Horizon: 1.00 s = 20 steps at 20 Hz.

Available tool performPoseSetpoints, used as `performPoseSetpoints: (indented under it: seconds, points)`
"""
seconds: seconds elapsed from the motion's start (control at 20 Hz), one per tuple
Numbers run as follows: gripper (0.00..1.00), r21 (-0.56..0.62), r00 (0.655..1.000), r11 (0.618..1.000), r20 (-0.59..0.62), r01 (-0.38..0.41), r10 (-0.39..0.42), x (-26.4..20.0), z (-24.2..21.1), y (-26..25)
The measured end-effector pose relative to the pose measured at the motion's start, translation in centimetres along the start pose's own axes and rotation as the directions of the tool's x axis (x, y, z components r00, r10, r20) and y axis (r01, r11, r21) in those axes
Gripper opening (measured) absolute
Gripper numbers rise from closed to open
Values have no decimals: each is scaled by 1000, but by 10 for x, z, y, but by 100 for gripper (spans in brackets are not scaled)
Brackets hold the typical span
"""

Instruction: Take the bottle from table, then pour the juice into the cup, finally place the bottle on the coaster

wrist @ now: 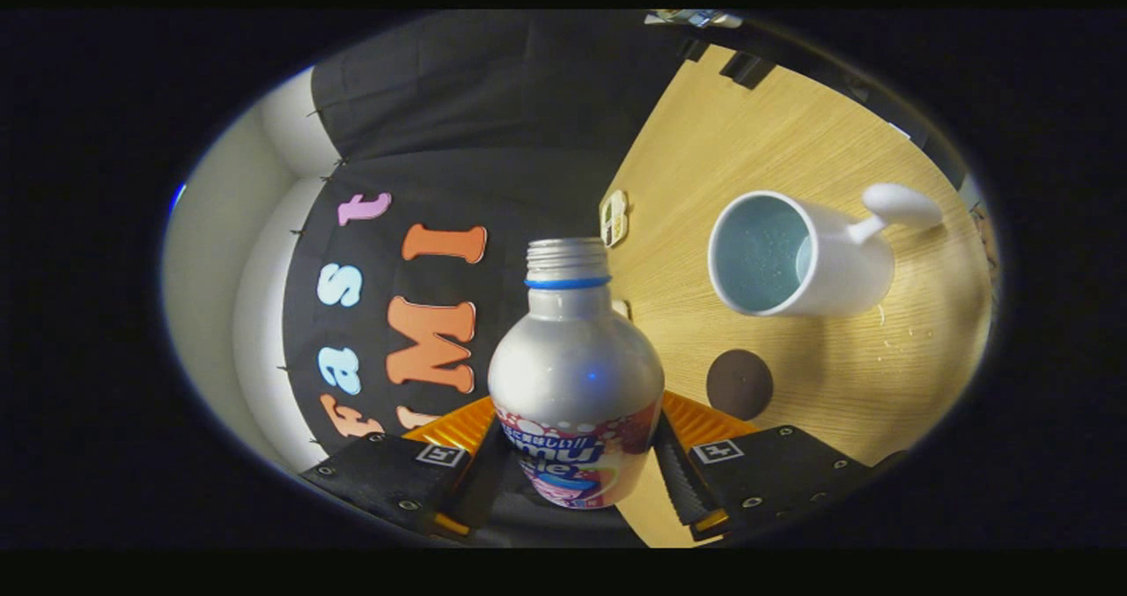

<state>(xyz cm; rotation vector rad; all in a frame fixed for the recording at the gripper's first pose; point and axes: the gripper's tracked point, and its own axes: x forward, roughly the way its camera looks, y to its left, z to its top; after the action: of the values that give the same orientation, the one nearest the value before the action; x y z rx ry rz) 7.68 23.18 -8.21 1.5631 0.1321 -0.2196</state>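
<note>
my fingers [577, 477] clench the bottle [574, 376], cap off; beside the bottle on the desk [792, 121] sit the cup [797, 257] and coaster [740, 384].

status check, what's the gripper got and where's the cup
Hand-held gripper shut on bottle, cap off. Cup beyond the fingers on table, liquid inside. Coaster bare, nothing in the way.

Gripper [577, 477]: ridged jaws, screwed plates with square markers, ribbed orange base

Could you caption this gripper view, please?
Gripper shut on uncapped bottle, cup and coaster beyond on table.
</note>
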Motion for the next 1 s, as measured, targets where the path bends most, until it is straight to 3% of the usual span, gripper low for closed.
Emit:
performPoseSetpoints:
  seconds: [0.3,1.0]
  points:
    - [78,95,998,994,-6,56,-56,2,2,-10]
    - [78,309,994,945,-20,106,-105,4,13,-8]
